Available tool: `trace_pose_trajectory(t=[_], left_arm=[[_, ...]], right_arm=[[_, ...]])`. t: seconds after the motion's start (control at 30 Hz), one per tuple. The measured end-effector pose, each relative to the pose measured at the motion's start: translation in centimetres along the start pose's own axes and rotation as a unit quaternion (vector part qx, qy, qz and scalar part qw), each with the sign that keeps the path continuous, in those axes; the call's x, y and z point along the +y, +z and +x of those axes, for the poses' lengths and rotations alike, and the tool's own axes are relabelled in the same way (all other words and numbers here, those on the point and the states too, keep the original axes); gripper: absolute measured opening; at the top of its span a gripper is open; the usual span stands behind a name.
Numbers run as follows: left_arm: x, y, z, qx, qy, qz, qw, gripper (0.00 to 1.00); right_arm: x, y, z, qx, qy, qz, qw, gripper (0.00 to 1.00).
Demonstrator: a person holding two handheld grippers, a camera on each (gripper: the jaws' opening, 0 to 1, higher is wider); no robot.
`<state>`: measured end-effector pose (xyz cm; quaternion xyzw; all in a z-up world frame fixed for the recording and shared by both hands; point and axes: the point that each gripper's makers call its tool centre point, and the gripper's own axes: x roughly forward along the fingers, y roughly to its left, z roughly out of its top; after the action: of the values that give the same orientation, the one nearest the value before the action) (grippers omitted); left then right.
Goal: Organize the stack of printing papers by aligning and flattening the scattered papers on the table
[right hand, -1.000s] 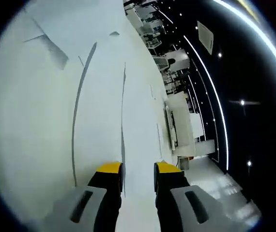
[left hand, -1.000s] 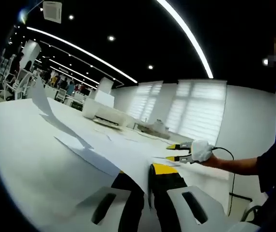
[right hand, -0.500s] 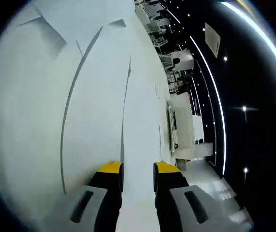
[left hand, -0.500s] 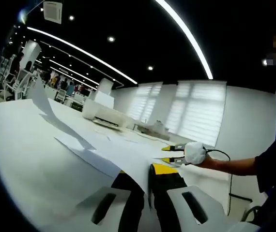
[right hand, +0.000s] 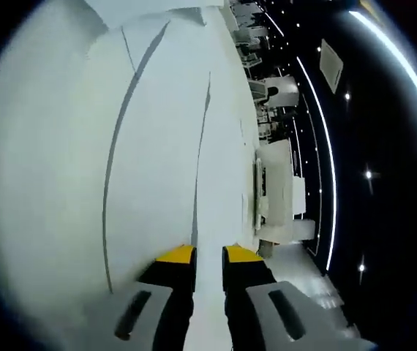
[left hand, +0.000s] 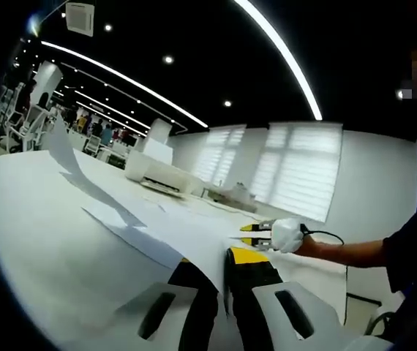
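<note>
Loose white printing papers [left hand: 157, 227] lie spread and overlapping on a white table [left hand: 25, 219]; one sheet [left hand: 61, 146] curls up at the far left. My left gripper [left hand: 222, 257] is shut on the near edge of a sheet. My right gripper [left hand: 246, 234], held by a gloved hand [left hand: 285, 234], reaches in from the right at the papers' edge. In the right gripper view the papers [right hand: 157, 146] stretch away, and a sheet's edge runs into the narrow gap of my right gripper [right hand: 208, 256], whose jaws stand slightly apart.
A white printer [left hand: 157, 172] stands on the table beyond the papers, and it appears again as the printer [right hand: 274, 190] at the table's right. A person's dark sleeve [left hand: 406, 256] is at the right. Chairs and desks fill the room behind.
My right gripper's jaws have drawn closer together around the sheet's edge, and it has slid a little toward my left gripper. The left gripper has held still.
</note>
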<state>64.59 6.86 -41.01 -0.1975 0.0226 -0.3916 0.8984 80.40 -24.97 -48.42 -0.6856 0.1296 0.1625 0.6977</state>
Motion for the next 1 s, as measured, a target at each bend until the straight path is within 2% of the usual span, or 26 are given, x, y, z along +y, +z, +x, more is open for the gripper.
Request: trace_pose_trajectory(t=[0.07, 0.4, 0.5, 0.57, 0.63, 0.7, 0.83, 1.0], left_arm=[[0.0, 0.0, 0.0, 0.000, -0.001, -0.001, 1.0000, 0.08], [-0.1, 0.0, -0.1, 0.001, -0.001, -0.001, 1.0000, 0.08], [-0.2, 0.0, -0.1, 0.001, -0.001, -0.001, 1.0000, 0.08], [-0.2, 0.0, -0.1, 0.001, -0.001, -0.001, 1.0000, 0.08], [-0.1, 0.0, -0.1, 0.000, -0.001, -0.002, 1.0000, 0.08], [0.0, 0.0, -0.1, 0.000, -0.001, -0.003, 1.0000, 0.08], [0.0, 0.0, 0.0, -0.001, -0.001, -0.001, 1.0000, 0.08], [0.1, 0.1, 0.0, -0.001, 0.000, 0.000, 1.0000, 0.08]], right_arm=[[0.2, 0.0, 0.0, 0.000, 0.009, -0.001, 1.0000, 0.00], [0.6, -0.2, 1.0, -0.005, 0.017, -0.008, 0.9998, 0.00], [0.6, -0.1, 0.6, -0.010, 0.019, -0.012, 0.9997, 0.00], [0.1, 0.0, 0.2, -0.014, 0.005, -0.019, 0.9997, 0.00], [-0.6, 0.3, -1.1, -0.021, -0.009, 0.001, 0.9997, 0.00], [-0.5, 0.1, -1.9, -0.025, -0.005, 0.023, 0.9994, 0.00], [0.6, 0.0, -2.7, -0.029, 0.002, 0.005, 0.9996, 0.00], [0.1, -0.9, -1.2, -0.011, 0.013, 0.022, 0.9996, 0.00]])
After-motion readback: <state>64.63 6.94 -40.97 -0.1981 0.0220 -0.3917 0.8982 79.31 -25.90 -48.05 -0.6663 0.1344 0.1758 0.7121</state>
